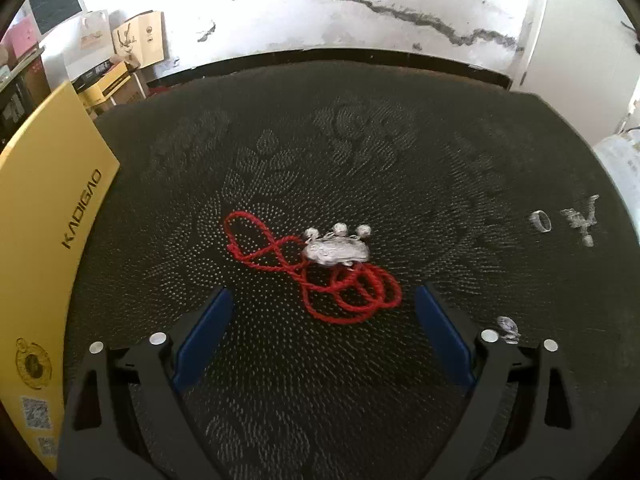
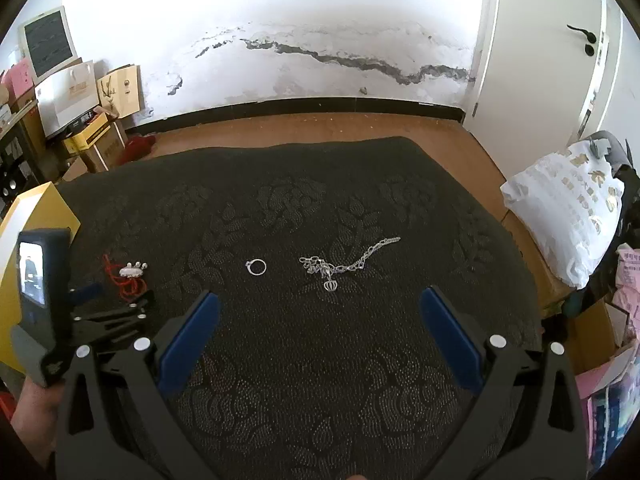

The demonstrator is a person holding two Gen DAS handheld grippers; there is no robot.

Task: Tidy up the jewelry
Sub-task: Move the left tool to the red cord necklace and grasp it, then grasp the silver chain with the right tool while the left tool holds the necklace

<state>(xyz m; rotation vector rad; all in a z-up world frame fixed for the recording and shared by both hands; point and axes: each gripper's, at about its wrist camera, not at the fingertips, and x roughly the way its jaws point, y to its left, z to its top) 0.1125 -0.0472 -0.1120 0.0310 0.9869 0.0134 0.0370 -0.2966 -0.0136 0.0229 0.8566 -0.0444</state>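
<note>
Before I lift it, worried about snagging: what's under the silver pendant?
The red cord runs beneath the silver pendant, on the dark cloth. Its attachment point is hidden.

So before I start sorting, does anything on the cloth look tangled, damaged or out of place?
The red cord of the silver pendant lies in a tangled heap of loops. The silver chain is bunched at one end. Nothing looks broken.

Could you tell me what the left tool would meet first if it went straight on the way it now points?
Most likely the red cord of the silver pendant, coiled on the dark cloth just ahead between the open left tool fingers. Depth is hard to judge through the fisheye.
</note>
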